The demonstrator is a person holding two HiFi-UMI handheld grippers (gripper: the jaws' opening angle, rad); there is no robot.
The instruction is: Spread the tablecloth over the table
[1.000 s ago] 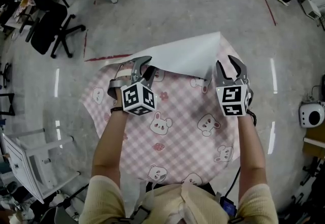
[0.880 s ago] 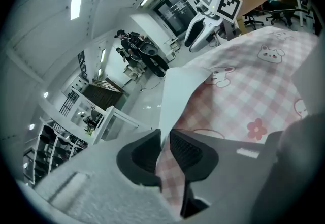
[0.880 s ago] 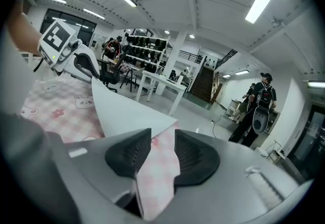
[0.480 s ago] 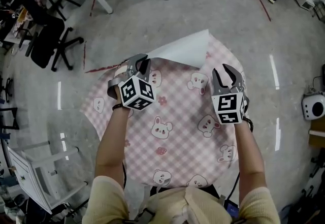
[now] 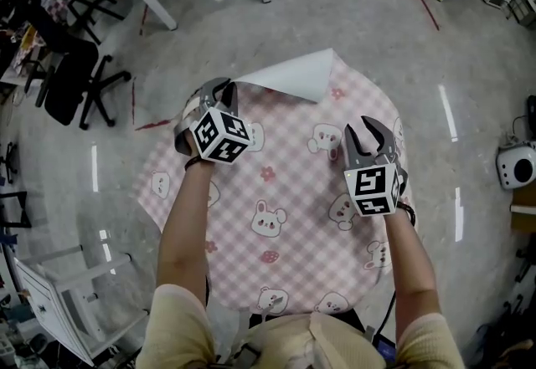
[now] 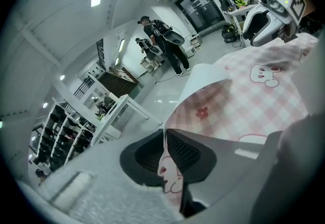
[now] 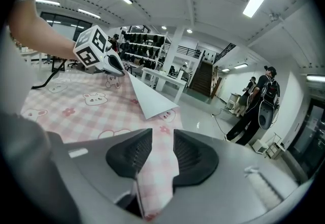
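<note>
Bunny-print pink checked tablecloth [image 5: 285, 192] pinched along the table's far edge by the left tool [image 5: 222, 91] and the right tool [image 5: 366, 131].
In the head view the cloth is seen draped over the table, which is hidden beneath it, with the folded-back corner [image 5: 293, 74] at the far edge lying white side up just beside the left tool. The grips are shown only in the gripper views: the left tool's pads are pressed together on a thin edge of cloth, and the right tool's pads are kept partly apart by the bunched fold pinched between them.
</note>
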